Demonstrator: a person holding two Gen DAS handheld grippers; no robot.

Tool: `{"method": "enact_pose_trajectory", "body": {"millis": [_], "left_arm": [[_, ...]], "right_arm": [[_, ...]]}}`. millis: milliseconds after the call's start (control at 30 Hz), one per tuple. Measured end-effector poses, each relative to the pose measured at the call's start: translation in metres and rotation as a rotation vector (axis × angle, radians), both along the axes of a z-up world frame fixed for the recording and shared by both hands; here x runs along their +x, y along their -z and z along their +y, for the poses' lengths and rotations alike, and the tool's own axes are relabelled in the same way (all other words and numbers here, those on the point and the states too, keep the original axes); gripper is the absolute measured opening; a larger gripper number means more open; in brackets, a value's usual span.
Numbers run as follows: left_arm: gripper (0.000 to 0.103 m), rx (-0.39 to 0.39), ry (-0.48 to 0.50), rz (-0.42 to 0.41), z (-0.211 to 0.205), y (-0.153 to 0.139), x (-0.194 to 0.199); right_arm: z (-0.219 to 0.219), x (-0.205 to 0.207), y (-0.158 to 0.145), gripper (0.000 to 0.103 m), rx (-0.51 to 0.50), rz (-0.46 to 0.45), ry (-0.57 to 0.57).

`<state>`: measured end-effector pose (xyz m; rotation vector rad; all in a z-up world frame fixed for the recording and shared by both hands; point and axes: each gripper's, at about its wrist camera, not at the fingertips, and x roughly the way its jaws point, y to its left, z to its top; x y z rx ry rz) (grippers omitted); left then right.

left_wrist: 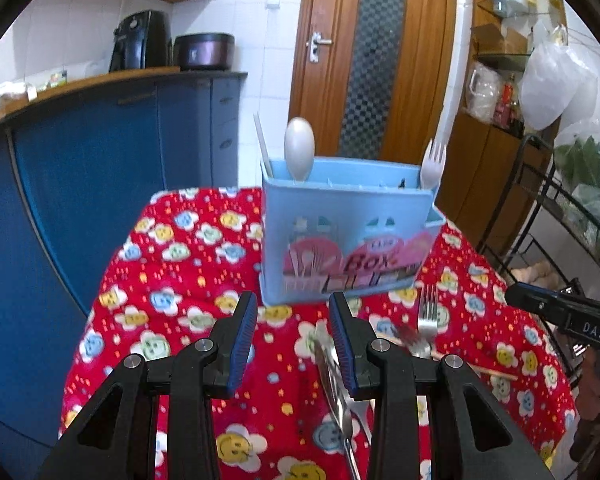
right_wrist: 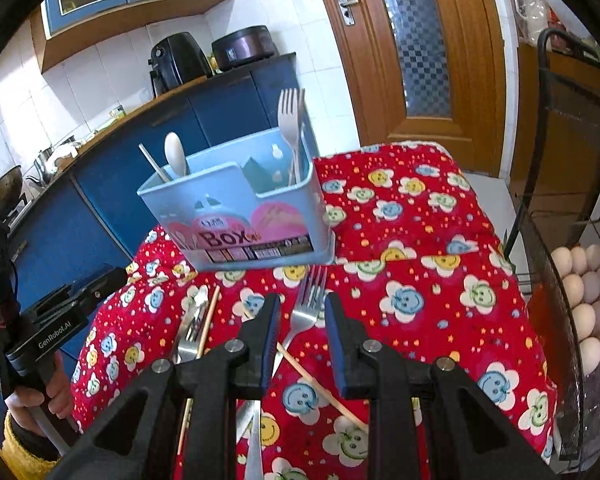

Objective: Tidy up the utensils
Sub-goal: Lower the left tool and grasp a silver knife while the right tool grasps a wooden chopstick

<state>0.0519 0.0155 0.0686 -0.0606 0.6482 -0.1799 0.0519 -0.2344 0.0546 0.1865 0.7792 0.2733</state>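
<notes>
Right tool [right_wrist: 302, 330]: black two-finger frame with blue ribbed pads, jaws partly apart and empty, tilted down over the table. Between the pads, a stainless-steel fork [right_wrist: 306, 312] lies on the cloth, tines toward 12 o'clock; no pad touches it.

Left tool [left_wrist: 294, 330]: same build, jaws partly apart, holding nothing. Just under its right pad, at 5 o'clock, lie a steel spoon [left_wrist: 342, 404] and a second steel fork [left_wrist: 427, 316] at 3 o'clock.

Thin wooden chopsticks [right_wrist: 320, 388]: loose, crossing the cutlery on the cloth.

Red flower-print tablecloth [right_wrist: 420, 280]: covers the table and carries everything.

Light-blue plastic cutlery box [right_wrist: 240, 208]: upright at 12 o'clock of both tools, already holding a white spoon [right_wrist: 175, 154], a pale fork [right_wrist: 290, 124] and a slim stick.

Step in hand, as judged: approach to pick up loose cutlery; several pieces remain unsorted.

Next move calls for: lowering the right tool squarely astride the fork's neck, closing firmly on the thin metal, then lifting clear toward the box.
</notes>
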Motion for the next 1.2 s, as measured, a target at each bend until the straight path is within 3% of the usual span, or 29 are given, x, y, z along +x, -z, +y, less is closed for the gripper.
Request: {"method": "enact_pose_trajectory", "body": {"millis": [800,1200], "left_arm": [[0.038,0.017,0.096,0.227,-0.020,0.060,-0.014],[0.038,0.079,0.140,0.288,-0.029,0.073,-0.022]], "right_arm": [[-0.005,-0.004,0.028,0.027,-0.011,0.074,-0.008],[-0.009,-0.004,0.031,0.027,-0.018,0.084,-0.002]]}}
